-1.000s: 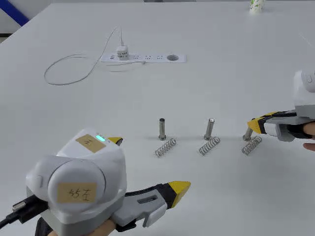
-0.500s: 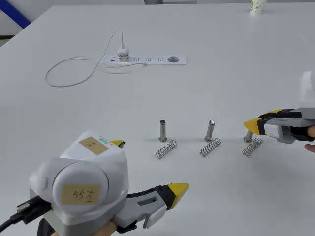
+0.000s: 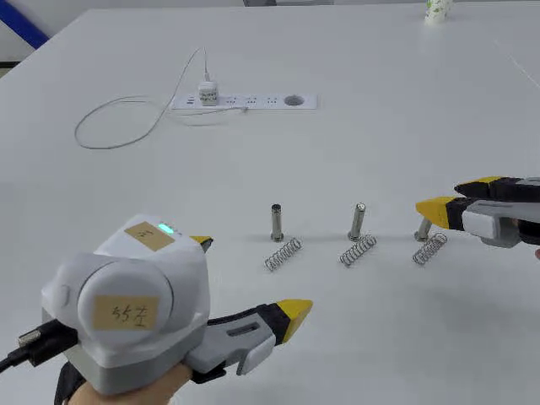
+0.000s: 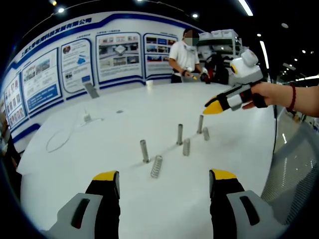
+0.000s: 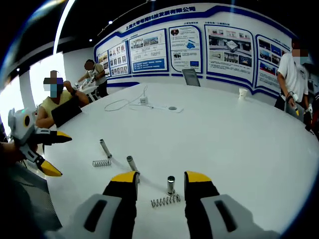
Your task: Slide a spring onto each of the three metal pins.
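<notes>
left gripper (image 3: pixel 249 275), 1: near edge of the tabletop (image 3: pixel 405 337), jaws wide apart, empty. springs (image 3: pixel 283 254), 3: lying loose mid-tabletop in a row. pins (image 3: pixel 276 223), 3: upright, bare, one just behind each spring. right gripper (image 3: pixel 440 196), 1: right edge, jaws parted, empty, tips at the rightmost pin. power strip (image 3: pixel 245 101), 1, with white cable (image 3: pixel 118 114), 1 — further back, left. cup (image 3: pixel 436 8), 1 — far edge.

My left gripper (image 3: pixel 249 275) sits low and close to me, jaws spread wide, with my left hand (image 3: pixel 143 390) wrapped under its body. My right gripper (image 3: pixel 456 198) comes in level from the right, pointing leftward, jaws parted.
</notes>
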Demonstrator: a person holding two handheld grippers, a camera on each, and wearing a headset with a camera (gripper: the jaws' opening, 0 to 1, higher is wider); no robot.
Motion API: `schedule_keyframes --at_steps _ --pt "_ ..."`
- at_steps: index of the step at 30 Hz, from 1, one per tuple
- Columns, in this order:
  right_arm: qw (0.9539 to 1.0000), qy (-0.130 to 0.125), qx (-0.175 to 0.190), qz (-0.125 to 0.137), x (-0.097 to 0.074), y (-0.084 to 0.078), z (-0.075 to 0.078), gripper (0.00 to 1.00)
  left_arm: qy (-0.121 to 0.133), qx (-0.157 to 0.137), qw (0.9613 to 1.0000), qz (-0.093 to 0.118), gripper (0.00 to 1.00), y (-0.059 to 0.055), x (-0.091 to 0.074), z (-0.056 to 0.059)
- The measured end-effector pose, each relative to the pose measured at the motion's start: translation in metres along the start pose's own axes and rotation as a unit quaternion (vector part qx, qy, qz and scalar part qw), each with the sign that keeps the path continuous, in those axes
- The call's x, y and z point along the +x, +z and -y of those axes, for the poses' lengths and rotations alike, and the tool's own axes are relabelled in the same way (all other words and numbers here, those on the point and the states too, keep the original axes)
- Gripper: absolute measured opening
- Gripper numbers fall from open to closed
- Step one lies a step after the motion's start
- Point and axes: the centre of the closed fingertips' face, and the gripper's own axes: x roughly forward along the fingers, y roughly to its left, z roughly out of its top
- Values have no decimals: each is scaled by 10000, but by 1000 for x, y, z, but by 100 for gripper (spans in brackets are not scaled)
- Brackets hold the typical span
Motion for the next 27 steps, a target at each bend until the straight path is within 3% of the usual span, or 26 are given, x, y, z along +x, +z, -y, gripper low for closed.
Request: schedule_keyframes --at_steps 11,19,27 --pt "9992 302 -25 277 -21 -1 -17 40 -98 250 9995 -144 61 -1 12 -16" --pt "9986 392 40 342 -27 -12 -27 42 -295 364 9979 -447 47 -12 26 -16" --pt "9984 412 103 368 -31 -20 -34 47 -377 484 9962 -622 41 -16 43 -19"
